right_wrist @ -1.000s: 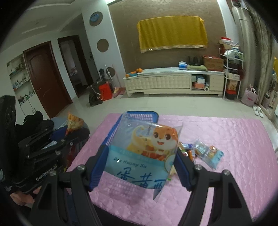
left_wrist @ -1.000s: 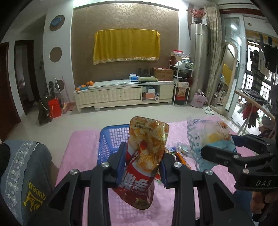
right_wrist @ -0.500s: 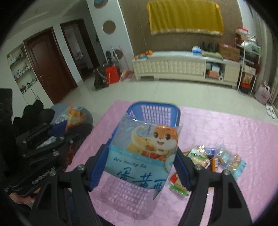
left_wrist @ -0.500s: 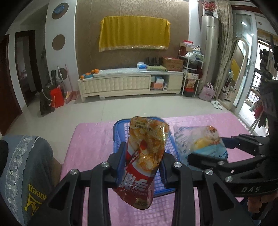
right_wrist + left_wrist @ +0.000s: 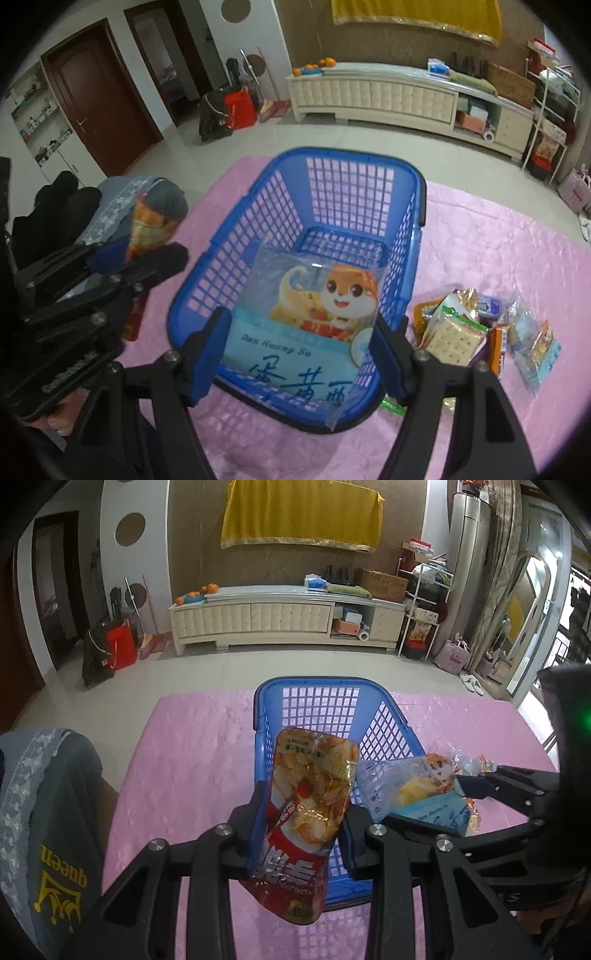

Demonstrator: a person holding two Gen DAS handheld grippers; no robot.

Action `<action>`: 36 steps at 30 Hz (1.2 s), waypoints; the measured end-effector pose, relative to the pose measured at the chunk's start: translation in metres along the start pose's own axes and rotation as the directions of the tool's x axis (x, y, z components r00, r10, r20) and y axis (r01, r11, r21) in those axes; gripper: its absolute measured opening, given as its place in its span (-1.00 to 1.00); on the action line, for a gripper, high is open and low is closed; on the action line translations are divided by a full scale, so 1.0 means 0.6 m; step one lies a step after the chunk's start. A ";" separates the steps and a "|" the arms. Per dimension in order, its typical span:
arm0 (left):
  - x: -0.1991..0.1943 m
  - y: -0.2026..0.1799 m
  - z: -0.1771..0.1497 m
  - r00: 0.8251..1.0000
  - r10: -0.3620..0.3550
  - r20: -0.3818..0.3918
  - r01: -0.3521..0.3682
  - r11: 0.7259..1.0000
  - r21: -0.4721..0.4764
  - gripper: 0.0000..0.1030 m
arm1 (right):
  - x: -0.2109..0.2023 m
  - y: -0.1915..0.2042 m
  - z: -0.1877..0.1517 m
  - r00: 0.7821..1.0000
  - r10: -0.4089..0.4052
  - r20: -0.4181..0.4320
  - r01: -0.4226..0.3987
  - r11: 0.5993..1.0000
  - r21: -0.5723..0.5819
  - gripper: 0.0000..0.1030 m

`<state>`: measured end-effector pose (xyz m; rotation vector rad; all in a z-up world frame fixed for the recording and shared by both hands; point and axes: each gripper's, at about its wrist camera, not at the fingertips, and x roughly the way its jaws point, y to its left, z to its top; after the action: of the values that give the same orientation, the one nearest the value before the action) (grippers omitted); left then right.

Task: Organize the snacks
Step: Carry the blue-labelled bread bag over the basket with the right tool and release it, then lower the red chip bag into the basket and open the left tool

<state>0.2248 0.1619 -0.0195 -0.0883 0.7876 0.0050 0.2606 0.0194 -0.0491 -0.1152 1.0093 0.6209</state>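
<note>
My left gripper [image 5: 301, 823] is shut on a red and orange chip bag [image 5: 308, 812], held upright over the near edge of the blue mesh basket [image 5: 306, 690]. My right gripper [image 5: 299, 350] is shut on a light blue egg-yolk pastry bag [image 5: 314, 314] with a cartoon squirrel, held over the near part of the basket [image 5: 347, 158]. The basket sits on a pink quilted mat [image 5: 498, 236]. The right gripper and its bag [image 5: 413, 786] show at the right in the left wrist view. The left gripper and chip bag [image 5: 146, 221] show at the left in the right wrist view.
Several loose snack packets [image 5: 458, 332] lie on the mat right of the basket. A grey garment with yellow print [image 5: 48, 812] lies at the mat's left edge [image 5: 147, 746]. Beyond are tiled floor and a white TV cabinet [image 5: 288, 620].
Both grippers have moved forward and down with their bags, so the basket now sits directly under them and looks larger. Both grips are unchanged.
</note>
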 end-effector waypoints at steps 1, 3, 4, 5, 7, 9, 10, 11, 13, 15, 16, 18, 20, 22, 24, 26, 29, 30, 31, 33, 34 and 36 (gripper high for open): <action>0.001 0.000 -0.001 1.000 0.000 -0.002 0.000 1.000 -0.002 -0.39 | 0.005 -0.001 0.000 1.000 -0.003 -0.004 0.003 1.000 0.000 0.49; 0.004 0.004 0.000 1.000 0.005 -0.003 -0.005 1.000 0.008 -0.39 | 0.007 -0.002 -0.003 1.000 0.000 -0.009 0.000 1.000 -0.009 0.49; 0.005 0.004 0.000 1.000 0.012 -0.003 -0.012 1.000 0.017 -0.39 | 0.013 0.000 0.002 1.000 -0.003 -0.008 0.003 1.000 -0.013 0.51; 0.006 0.006 0.002 1.000 0.016 -0.004 -0.016 1.000 0.022 -0.39 | 0.013 0.000 0.000 1.000 -0.004 -0.008 0.004 1.000 -0.011 0.54; 0.007 0.009 0.004 1.000 0.027 -0.012 -0.026 0.999 0.019 -0.39 | 0.013 -0.003 0.000 1.000 -0.001 -0.016 0.001 1.000 -0.007 0.62; 0.010 0.015 0.005 1.000 0.023 -0.019 -0.023 1.000 0.005 -0.39 | 0.009 -0.002 -0.001 1.000 0.010 -0.017 -0.010 1.000 -0.019 0.80; 0.009 0.016 0.003 1.000 0.019 -0.022 -0.019 1.000 0.002 -0.39 | 0.008 -0.003 -0.001 1.000 0.009 -0.016 -0.009 1.000 -0.027 0.89; 0.009 0.017 0.002 1.000 0.018 -0.023 -0.018 1.000 0.003 -0.39 | 0.003 -0.003 -0.001 1.000 0.003 -0.011 -0.004 0.999 -0.033 0.92; 0.006 0.014 0.001 1.000 0.019 -0.023 -0.018 1.000 0.010 -0.39 | -0.013 -0.007 0.000 1.000 -0.013 0.012 0.014 0.999 -0.032 0.99; 0.005 0.011 0.004 1.000 0.011 -0.023 -0.011 1.000 0.013 -0.39 | -0.025 -0.015 0.003 0.999 -0.033 0.032 0.033 0.999 -0.015 0.99; 0.004 0.008 0.006 1.000 0.005 -0.021 -0.005 1.000 0.013 -0.39 | -0.029 -0.019 0.005 0.998 -0.040 0.039 0.040 0.999 -0.011 0.99; 0.009 0.004 0.013 1.000 -0.003 -0.021 0.004 1.000 0.019 -0.39 | -0.034 -0.026 0.011 0.997 -0.066 0.046 0.066 0.998 -0.003 0.99; 0.015 -0.004 0.021 1.000 -0.008 -0.023 0.008 1.000 0.026 -0.39 | -0.035 -0.035 0.016 0.995 -0.087 0.051 0.087 0.996 0.003 0.99; 0.023 -0.010 0.028 0.999 -0.016 -0.029 0.017 0.999 0.032 -0.38 | -0.034 -0.044 0.021 0.992 -0.120 0.049 0.120 0.993 0.010 0.99; 0.033 -0.014 0.034 0.999 -0.022 -0.040 0.024 0.999 0.032 -0.38 | -0.028 -0.055 0.024 0.990 -0.137 0.043 0.136 0.990 0.022 0.99; 0.046 -0.018 0.043 0.998 -0.028 -0.050 0.029 0.999 0.033 -0.37 | -0.023 -0.068 0.027 0.990 -0.140 0.035 0.139 0.990 0.036 0.99; 0.064 -0.023 0.052 0.998 -0.031 -0.059 0.034 0.999 0.038 -0.37 | -0.016 -0.089 0.032 0.988 -0.154 0.025 0.152 0.987 0.052 0.99; 0.071 -0.026 0.056 0.997 -0.033 -0.064 0.035 0.998 0.042 -0.37 | -0.014 -0.096 0.035 0.987 -0.157 0.024 0.156 0.986 0.056 0.99; 0.079 -0.028 0.061 0.997 -0.035 -0.069 0.038 0.998 0.045 -0.37 | -0.013 -0.099 0.036 0.987 -0.161 0.027 0.159 0.986 0.059 0.99; 0.090 -0.028 0.069 0.996 -0.040 -0.074 0.043 0.998 0.043 -0.35 | -0.013 -0.110 0.044 0.986 -0.163 0.042 0.159 0.985 0.071 0.99; 0.093 -0.030 0.073 0.996 -0.044 -0.075 0.047 0.998 0.041 -0.32 | -0.014 -0.114 0.047 0.986 -0.161 0.049 0.156 0.985 0.079 0.99; 0.102 -0.031 0.078 0.996 -0.044 -0.079 0.047 0.998 0.038 0.09 | -0.013 -0.121 0.053 0.987 -0.152 0.060 0.146 0.985 0.091 0.99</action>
<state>0.3017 0.1455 -0.0283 -0.0685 0.8634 -0.0576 0.3206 -0.0320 -0.0391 -0.0926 0.9517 0.4414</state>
